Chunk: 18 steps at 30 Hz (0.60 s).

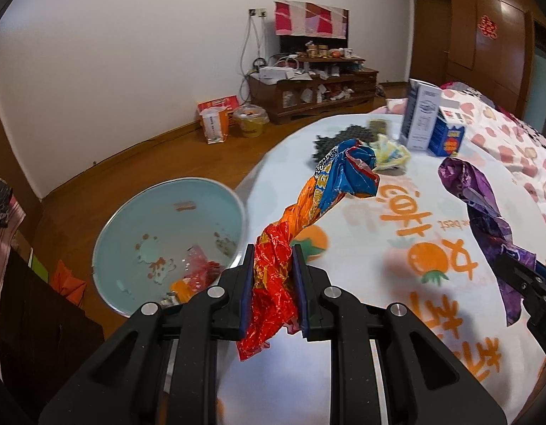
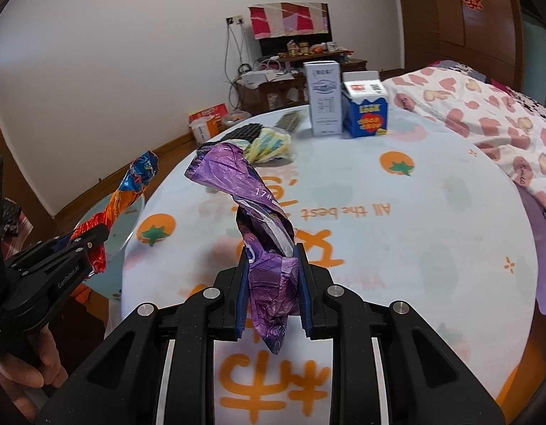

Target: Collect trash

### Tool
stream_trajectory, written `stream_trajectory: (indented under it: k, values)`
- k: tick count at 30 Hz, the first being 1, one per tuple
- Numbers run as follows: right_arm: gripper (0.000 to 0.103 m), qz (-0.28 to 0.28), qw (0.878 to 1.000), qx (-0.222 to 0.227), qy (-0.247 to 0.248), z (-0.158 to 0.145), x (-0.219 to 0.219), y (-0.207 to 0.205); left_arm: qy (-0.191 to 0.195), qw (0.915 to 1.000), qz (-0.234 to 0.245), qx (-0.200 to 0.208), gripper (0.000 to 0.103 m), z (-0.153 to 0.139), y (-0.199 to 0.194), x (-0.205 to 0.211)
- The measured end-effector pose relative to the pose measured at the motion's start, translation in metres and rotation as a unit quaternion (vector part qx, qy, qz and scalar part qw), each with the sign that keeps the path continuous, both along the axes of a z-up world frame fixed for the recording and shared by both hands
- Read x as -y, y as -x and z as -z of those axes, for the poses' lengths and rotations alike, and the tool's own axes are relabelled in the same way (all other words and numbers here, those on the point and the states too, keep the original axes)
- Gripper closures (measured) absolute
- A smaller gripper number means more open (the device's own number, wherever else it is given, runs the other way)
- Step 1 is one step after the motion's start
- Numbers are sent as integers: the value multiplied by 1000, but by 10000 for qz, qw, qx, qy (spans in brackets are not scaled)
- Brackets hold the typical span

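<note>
My left gripper (image 1: pixel 273 283) is shut on a twisted red, orange and blue snack wrapper (image 1: pixel 319 205) that sticks up ahead of it, above the table's left edge. The same wrapper (image 2: pixel 131 191) and gripper show at the left of the right wrist view. My right gripper (image 2: pixel 273 283) is shut on a crumpled purple wrapper (image 2: pixel 244 191), also seen as the purple wrapper (image 1: pixel 485 219) at the right of the left wrist view. A light blue basin (image 1: pixel 138 219) stands on the floor left of the table and holds some red and orange scraps (image 1: pixel 198 279).
On the round table with its printed cloth (image 2: pixel 414 233) lie a yellow crumpled wrapper (image 2: pixel 271 145), a dark foam piece (image 2: pixel 242 134), a remote (image 2: pixel 288 120), a white box (image 2: pixel 324 99) and a blue carton (image 2: pixel 366 106). A bed with a heart-print quilt (image 2: pixel 485 117) is at the right.
</note>
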State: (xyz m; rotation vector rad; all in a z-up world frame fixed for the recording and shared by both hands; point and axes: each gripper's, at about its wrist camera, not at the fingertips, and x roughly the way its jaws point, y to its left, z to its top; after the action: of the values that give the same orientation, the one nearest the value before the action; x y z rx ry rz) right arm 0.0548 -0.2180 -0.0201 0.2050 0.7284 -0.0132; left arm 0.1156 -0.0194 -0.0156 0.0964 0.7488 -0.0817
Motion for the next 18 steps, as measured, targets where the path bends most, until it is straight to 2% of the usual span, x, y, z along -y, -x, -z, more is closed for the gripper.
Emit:
stream_trajectory:
  k: [18]
  values:
    - [79, -677, 9977, -5, 51, -3, -70, -31, 81, 9971, -759, -17, 83, 7, -14, -71]
